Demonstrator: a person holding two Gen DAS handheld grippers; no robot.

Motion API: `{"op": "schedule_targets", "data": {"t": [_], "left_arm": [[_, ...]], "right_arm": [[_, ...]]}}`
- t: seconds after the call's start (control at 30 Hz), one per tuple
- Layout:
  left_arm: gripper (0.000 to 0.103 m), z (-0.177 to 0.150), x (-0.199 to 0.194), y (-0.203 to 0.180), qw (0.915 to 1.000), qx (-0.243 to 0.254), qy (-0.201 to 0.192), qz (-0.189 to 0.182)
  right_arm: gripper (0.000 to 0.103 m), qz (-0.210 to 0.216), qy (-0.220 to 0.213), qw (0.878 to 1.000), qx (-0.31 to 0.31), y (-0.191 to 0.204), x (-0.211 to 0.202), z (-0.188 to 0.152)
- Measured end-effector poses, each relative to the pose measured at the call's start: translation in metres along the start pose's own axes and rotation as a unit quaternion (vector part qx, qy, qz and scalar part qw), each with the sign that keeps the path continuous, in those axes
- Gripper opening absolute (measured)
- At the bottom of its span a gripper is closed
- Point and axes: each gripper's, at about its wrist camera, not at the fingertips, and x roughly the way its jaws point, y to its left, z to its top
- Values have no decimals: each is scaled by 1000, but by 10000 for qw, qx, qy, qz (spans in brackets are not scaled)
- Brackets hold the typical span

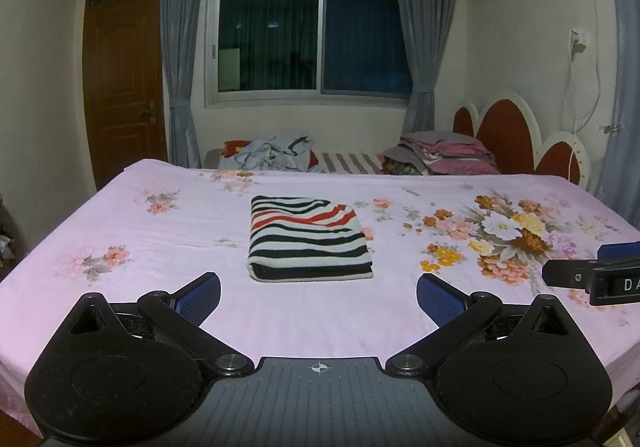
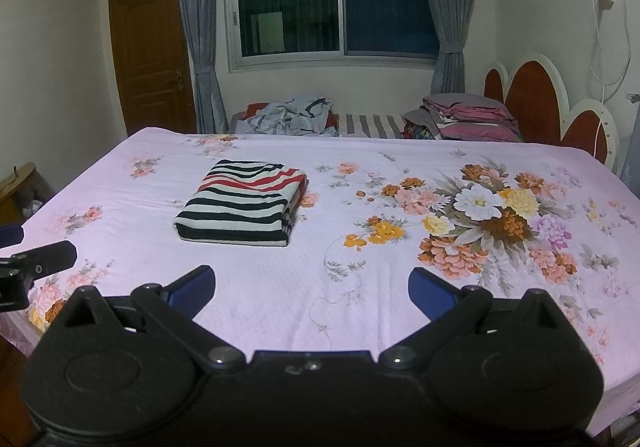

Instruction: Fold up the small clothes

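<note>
On the bed (image 1: 160, 255): one folded garment (image 1: 308, 241), two spread tools (image 1: 318, 295) (image 2: 312, 289).

1. A knitted garment striped black, white and red (image 1: 308, 241) (image 2: 245, 203), folded into a thick, neat rectangle.
2. It lies flat on the pink floral bedsheet (image 1: 160, 247) (image 2: 360, 279), around its middle.

Right gripper (image 2: 312, 289), black w/ blue pads, jaws spread wide, nothing between, over near edge of pink floral bedsheet (image 2: 280, 287). Folded black-white-red striped garment (image 2: 244, 203) lies flat ahead-left, apart from fingers. Left gripper (image 2: 28, 267) tip at left edge. Crumpled grey clothes pile (image 2: 292, 115) at far side.
</note>
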Motion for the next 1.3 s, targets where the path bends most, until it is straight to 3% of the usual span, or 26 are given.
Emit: {"op": "schedule_targets", "data": {"t": [1.3], "left_arm": [[103, -1, 1, -6, 10000, 20, -27, -35]], "right_arm": [[103, 135, -3, 9998, 110, -5, -5, -1]]}}
